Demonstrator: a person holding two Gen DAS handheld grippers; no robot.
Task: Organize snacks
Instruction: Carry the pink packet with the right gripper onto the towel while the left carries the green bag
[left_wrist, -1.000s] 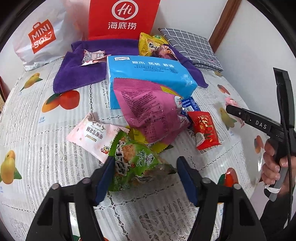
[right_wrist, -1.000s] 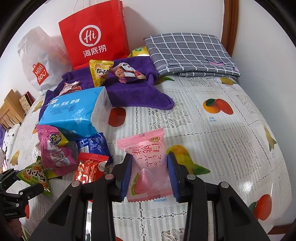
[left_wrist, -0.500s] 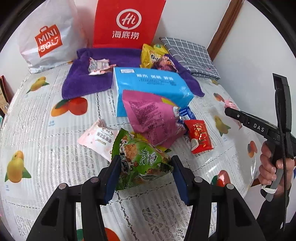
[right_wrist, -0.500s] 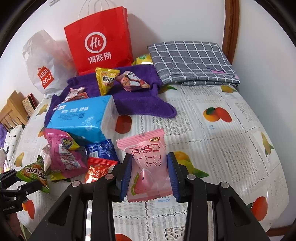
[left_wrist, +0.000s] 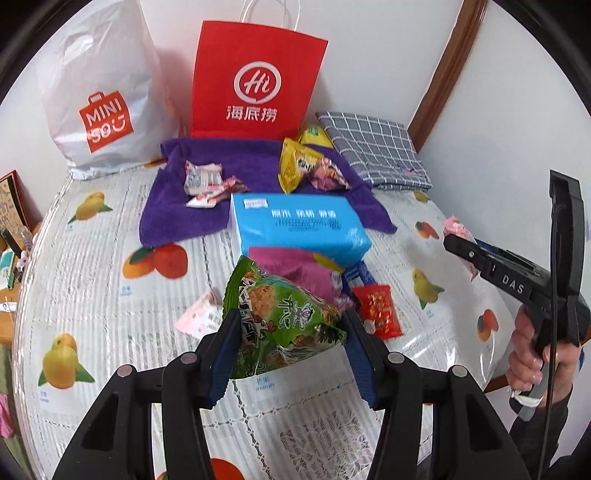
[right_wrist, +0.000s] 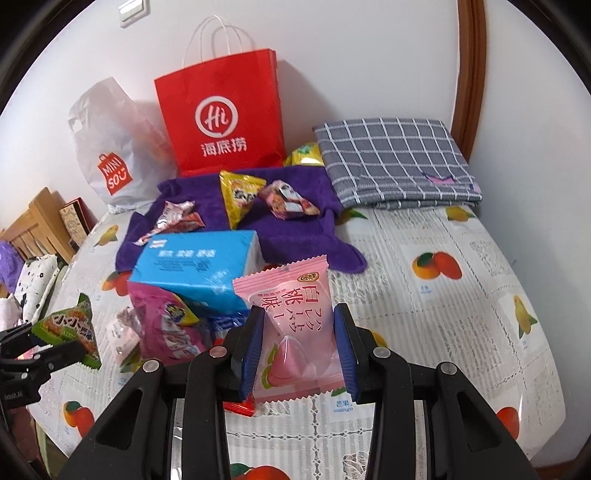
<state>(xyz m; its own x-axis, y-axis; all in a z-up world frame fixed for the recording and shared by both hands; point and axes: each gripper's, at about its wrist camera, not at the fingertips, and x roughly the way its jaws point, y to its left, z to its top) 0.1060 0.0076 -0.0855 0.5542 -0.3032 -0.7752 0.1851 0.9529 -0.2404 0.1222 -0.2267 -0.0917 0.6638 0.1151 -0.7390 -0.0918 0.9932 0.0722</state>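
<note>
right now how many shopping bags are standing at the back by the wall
2: a red paper bag with white handles behind the purple towel, and a white plastic Miniso bag to its left. Others may be hidden behind them.

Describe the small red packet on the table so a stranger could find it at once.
Start at the big blue tissue pack in the middle of the table. Just in front of it a purple-pink bag leans; the red packet lies flat beside it. It is the only red wrapper with gold print, next to a small blue packet.

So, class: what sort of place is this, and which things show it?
Probably a home dining table: a fruit-print tablecloth, shopping bags against the wall, and a wooden chair beside it.
</note>
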